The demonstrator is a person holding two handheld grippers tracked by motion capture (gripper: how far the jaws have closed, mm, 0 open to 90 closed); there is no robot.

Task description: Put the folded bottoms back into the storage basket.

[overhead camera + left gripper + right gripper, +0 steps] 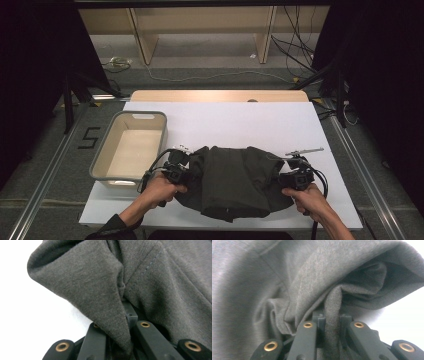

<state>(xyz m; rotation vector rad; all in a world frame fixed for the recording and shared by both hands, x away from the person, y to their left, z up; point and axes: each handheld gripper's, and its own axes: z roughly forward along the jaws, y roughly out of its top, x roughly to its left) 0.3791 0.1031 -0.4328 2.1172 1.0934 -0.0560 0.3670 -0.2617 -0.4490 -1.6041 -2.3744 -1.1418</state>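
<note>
Dark grey garment (235,180): lies bunched on the white bench (240,125), near the front edge and about midway between the left and right edges, its lower hem close to that front edge. Left tool (186,172): at the garment's left side, held in the person's left hand (160,191); in the left gripper view a fold of the cloth (100,297) runs down between the two black jaws, which stand narrow and pinch it, with white bench showing to the left of the fold. Right tool (285,177): at the garment's right side, held in the right hand (307,197); in the right gripper view a ridge of cloth (333,315) sits between the jaws, which are drawn close and clamp it, the rest of the fabric arching over and away from them. Garment thus spans the gap between the two tools, gripped at both side edges. Grey bin (100,162): stands at the left edge of the bench, just beside the left tool, apart from the garment. Both forearms enter from the front edge.
</note>
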